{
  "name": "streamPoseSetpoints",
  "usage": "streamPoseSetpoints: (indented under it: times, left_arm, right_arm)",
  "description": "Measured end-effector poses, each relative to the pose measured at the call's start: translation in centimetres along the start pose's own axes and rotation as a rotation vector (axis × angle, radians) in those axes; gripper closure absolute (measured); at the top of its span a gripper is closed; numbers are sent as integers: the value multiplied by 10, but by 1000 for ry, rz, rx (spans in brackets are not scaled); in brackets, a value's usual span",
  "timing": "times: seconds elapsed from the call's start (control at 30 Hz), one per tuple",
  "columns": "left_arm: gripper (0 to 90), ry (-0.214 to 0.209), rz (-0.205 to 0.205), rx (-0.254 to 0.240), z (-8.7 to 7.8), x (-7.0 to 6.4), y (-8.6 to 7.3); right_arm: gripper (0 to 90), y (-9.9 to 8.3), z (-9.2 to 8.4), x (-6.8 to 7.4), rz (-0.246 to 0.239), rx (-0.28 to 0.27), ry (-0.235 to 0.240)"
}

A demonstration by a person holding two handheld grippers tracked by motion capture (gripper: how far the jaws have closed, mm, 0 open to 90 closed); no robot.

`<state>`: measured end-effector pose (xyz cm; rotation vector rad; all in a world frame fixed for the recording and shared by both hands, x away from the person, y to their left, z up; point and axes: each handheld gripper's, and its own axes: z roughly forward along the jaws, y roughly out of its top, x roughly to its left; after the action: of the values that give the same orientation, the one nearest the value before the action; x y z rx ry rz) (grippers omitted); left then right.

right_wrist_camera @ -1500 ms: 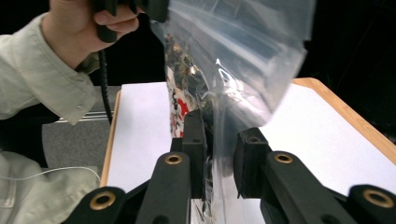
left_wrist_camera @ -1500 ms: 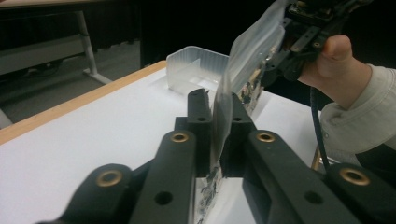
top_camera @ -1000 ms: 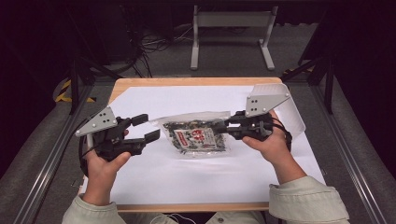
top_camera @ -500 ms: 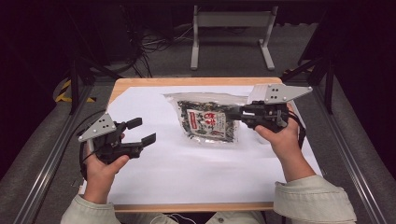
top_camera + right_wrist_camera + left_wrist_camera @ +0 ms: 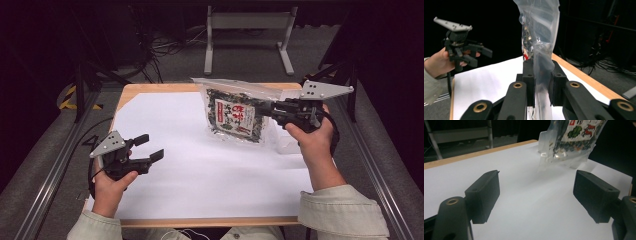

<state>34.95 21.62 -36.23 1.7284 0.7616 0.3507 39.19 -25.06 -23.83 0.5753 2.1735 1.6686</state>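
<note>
A clear bag [image 5: 235,112] of dark dried food with a red and white label hangs above the right half of the table. My right gripper [image 5: 266,108] is shut on its right edge, and the film is pinched between the pads [image 5: 541,82], with the bag [image 5: 539,32] rising above them. My left gripper [image 5: 150,148] hovers low over the white sheet at the near left. Its jaws have just been opening, and nothing lies between the wide-set pads [image 5: 536,195]. In the left gripper view the bag [image 5: 574,137] hangs far ahead.
A white sheet [image 5: 200,170] covers most of the wooden table [image 5: 150,88]. A small clear plastic piece [image 5: 287,142] rests on the sheet under the right hand. Metal rails run along both sides, and a stand [image 5: 247,22] is on the floor beyond.
The right gripper has lifted the bag off the sheet and carried it back and to the right. The left gripper has let go, opened wider and dropped toward the near left.
</note>
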Motion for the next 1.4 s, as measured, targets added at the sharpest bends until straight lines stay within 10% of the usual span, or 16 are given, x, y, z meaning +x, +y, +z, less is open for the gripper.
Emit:
streamPoseSetpoints:
  times: [0.63, 1.4]
  left_arm:
    - [206, 19, 59, 34, 7, 24, -24]
    - [190, 32, 38, 84, 13, 30, -32]
  right_arm:
    - [777, 3, -34, -48, 71, -57, -192]
    - [777, -6, -66, -86, 84, -79, -358]
